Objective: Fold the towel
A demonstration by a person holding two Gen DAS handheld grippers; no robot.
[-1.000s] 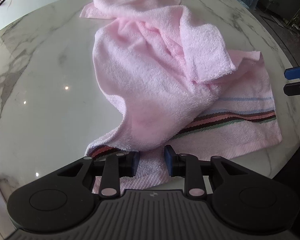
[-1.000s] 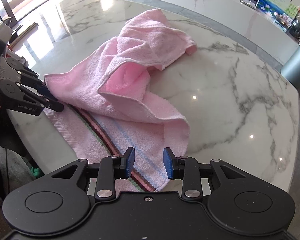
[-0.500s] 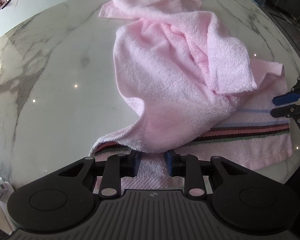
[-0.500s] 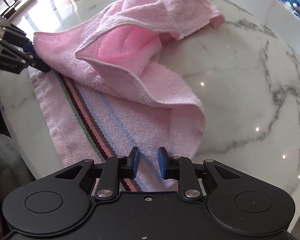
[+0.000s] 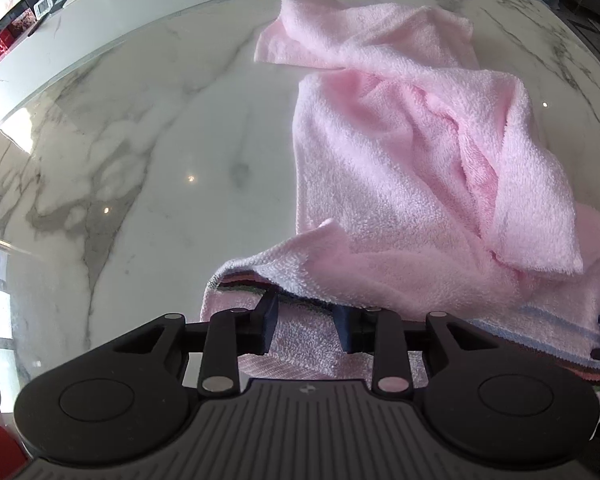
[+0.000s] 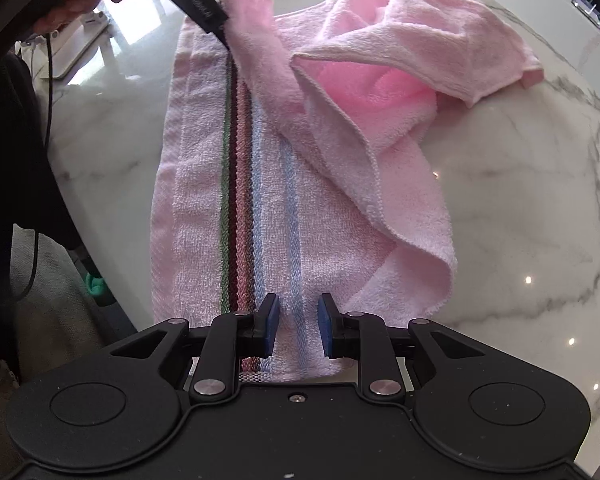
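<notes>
Marble tabletop (image 5: 148,152), white with grey veins, bears a rumpled pink towel (image 5: 400,184).

We see the towel (image 5: 388,184) as soft pink terry cloth, its looped pile fuzzy and matt; near one end a flatter woven band (image 6: 240,184) of green, maroon, rose and blue stripes looks ribbed and tighter than the pile; the counter (image 5: 148,152) is white marble with grey veins, polished glossy and throwing back small light spots; our left tongs (image 5: 306,326) and right tongs (image 6: 296,330) look like matt black plastic with bright metal rivets and smooth blue pads (image 6: 270,322).
</notes>
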